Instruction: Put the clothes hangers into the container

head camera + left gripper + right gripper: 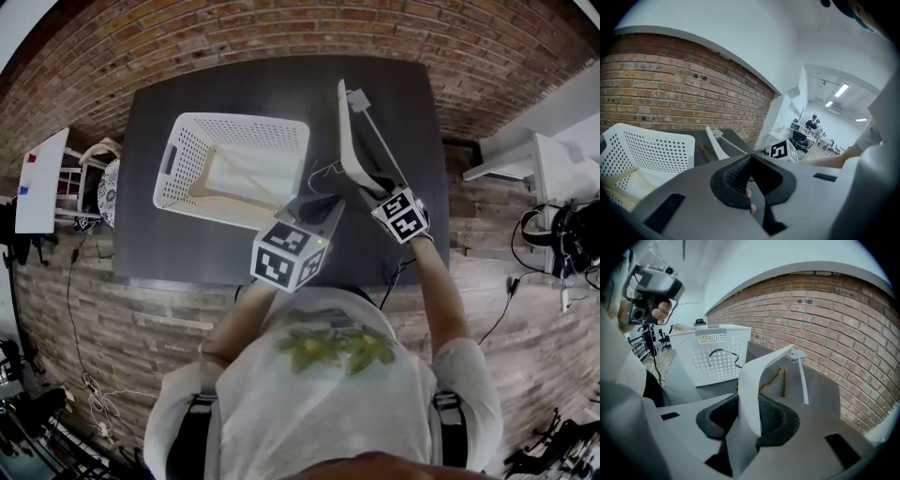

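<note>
The right gripper (749, 420) has its jaws clamped on one arm of a white hanger (754, 376), which passes flat between the two pads and rises forward from them; its far end, with a small clip, is away from the person. In the head view the same hanger (349, 141) seems to be held clear of the dark worktop (150, 244), standing on its edge. Its long axis runs from the right gripper (375, 192) toward the brick wall. Its metal hook (323, 172) points to the left, toward the container. The container is a white perforated basket (234, 120). It lies to the left of the held hanger and near it, and already has a few hangers inside (225, 178). So I judge that the coming move is mainly sideways to the left, over the basket's right rim, with the long axis kept along the basket so that the hanger fits in. The left gripper (314, 208) is nearer to the basket, but its jaws are together with nothing between them. One more hanger, brass in colour (780, 376), lies on the worktop beyond the right jaws and is not yet in the basket.
</note>
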The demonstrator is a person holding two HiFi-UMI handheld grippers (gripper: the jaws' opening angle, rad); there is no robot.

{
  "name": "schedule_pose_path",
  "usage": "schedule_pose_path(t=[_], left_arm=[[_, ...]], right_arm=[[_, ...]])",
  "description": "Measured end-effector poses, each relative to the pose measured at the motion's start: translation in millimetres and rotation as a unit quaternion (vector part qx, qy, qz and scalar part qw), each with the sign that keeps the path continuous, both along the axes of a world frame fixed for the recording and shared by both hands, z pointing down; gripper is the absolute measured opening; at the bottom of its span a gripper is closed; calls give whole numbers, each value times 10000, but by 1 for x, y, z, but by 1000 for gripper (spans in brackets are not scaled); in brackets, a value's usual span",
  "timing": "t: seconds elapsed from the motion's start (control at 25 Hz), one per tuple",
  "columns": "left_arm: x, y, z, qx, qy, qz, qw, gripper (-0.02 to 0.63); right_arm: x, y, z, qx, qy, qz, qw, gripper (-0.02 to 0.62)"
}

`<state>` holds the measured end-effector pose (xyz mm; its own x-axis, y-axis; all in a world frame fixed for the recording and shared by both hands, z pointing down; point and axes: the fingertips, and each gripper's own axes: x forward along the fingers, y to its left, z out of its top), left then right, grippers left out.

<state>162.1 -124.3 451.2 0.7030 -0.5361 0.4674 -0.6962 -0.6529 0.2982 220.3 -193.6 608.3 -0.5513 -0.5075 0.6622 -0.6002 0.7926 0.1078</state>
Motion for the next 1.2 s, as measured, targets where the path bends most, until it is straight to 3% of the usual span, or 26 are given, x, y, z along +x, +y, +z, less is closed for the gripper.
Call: schedule_pose_path(t=[0.64, 1.2], left_arm=[[-13, 15, -8, 85, 7, 25, 10000, 29], [-52, 26, -22, 159, 49, -113, 9998, 29]], right_arm=[[-3, 24, -68, 390, -274, -167, 9987, 144], [-32, 21, -111, 633, -426, -261, 9967, 144]])
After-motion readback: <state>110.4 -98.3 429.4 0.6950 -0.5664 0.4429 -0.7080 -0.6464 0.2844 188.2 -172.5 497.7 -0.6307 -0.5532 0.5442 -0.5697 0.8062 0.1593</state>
